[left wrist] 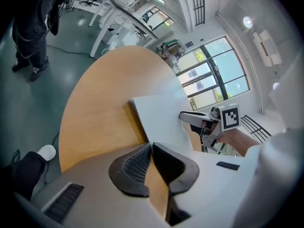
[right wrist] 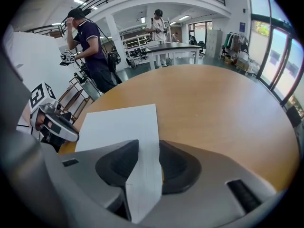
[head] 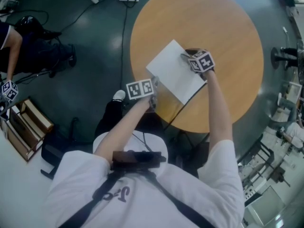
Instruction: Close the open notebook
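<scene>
Head view: the white notebook [head: 173, 72] lies flat on the round wooden surface [head: 223, 42], left claw [head: 153, 95] at its near corner, right claw [head: 186, 56] at its far edge. Left gripper view: left claw [left wrist: 151, 146] pressed nearly together, pinching that corner (barely a sliver of gap). Right gripper view: right claw [right wrist: 148, 144] half spread, white page showing between its pads.

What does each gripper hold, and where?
Left gripper: shut on the notebook's near corner. Right gripper: the notebook's edge is between its jaws; a grip cannot be told.
</scene>
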Demonstrator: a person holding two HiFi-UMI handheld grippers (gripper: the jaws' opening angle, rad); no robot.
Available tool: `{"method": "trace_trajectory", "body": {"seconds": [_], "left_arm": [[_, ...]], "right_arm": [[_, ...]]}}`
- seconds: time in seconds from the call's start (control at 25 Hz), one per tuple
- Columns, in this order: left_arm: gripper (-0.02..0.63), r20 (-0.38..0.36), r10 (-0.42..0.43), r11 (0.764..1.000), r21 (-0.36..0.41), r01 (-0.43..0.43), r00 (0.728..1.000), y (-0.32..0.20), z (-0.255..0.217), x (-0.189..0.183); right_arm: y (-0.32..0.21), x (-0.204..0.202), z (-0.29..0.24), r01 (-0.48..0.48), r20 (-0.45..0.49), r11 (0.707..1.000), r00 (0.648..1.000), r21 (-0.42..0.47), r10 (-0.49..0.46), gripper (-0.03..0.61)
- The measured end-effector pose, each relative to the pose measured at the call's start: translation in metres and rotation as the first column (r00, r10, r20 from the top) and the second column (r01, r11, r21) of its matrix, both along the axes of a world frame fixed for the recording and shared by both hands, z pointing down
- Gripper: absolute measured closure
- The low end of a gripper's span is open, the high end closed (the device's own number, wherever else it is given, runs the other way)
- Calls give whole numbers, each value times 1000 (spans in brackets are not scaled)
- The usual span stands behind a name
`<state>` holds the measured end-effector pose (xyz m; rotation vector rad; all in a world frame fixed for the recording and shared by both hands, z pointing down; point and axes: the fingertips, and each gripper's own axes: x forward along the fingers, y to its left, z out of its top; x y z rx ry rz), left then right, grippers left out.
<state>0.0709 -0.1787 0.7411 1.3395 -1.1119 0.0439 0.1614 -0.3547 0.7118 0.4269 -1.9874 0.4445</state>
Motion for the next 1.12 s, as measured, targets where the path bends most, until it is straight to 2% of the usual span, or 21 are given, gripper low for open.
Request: {"method": "trace_trajectory", "body": {"seconds": [0.28,0.44,0.6,0.68,0.8,1.0,1.12], "left_arm": [[588,107,97,988,106,-108,989,10,-5,1],[591,192,145,965,190,-181,971,5,-17,0],[594,305,192,922,270,-278,933,1,-28,-8],[594,365,221,896,291,-336,904,0,-34,-11],[594,425,235,870,308,-384,874,-4,-39,-14],[598,503,254,819,343,-461,826,-9,-52,-9],[601,541,269,791,347,-503,797,-6,-55,-7]], "right_arm": [[5,4,-3,-70,68,997,995,12,69,431],[2,6,-7,-109,99,994,989,25,106,431],[0,3,-9,-150,139,987,980,48,142,430],[1,2,-10,-173,158,984,974,52,162,427],[0,3,-12,-227,185,971,960,71,210,421],[-8,28,-31,-328,160,925,940,192,300,403],[-4,42,-39,-398,184,896,913,200,364,405]]}}
